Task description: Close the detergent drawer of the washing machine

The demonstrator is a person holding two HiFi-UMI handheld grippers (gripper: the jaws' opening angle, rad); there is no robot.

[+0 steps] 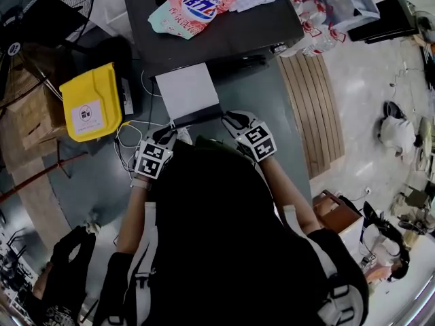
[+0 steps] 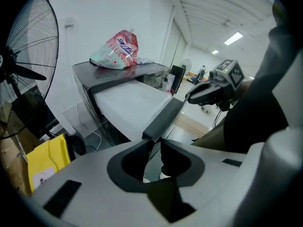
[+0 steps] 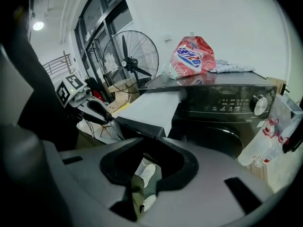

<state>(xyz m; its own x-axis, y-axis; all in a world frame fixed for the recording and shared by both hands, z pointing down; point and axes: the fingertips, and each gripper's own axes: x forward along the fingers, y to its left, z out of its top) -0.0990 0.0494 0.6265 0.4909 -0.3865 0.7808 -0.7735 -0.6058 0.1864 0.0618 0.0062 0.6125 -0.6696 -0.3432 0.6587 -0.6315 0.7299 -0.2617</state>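
Judging by its hard plastic, you will likely find the detergent drawer [image 1: 187, 90], pulled out of the washing machine [image 1: 224, 32], light, stiff and free-sliding, so press squarely on its dark front panel [image 1: 198, 116], where your left hand-held gripper [image 2: 155, 144] and right hand-held gripper [image 3: 150, 144] sit part-open, gripping nothing

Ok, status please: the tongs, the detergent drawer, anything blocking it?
Left tongs and right tongs open. Detergent drawer pulled far out of washing machine, both tongs at its dark front panel. No obstruction seen.
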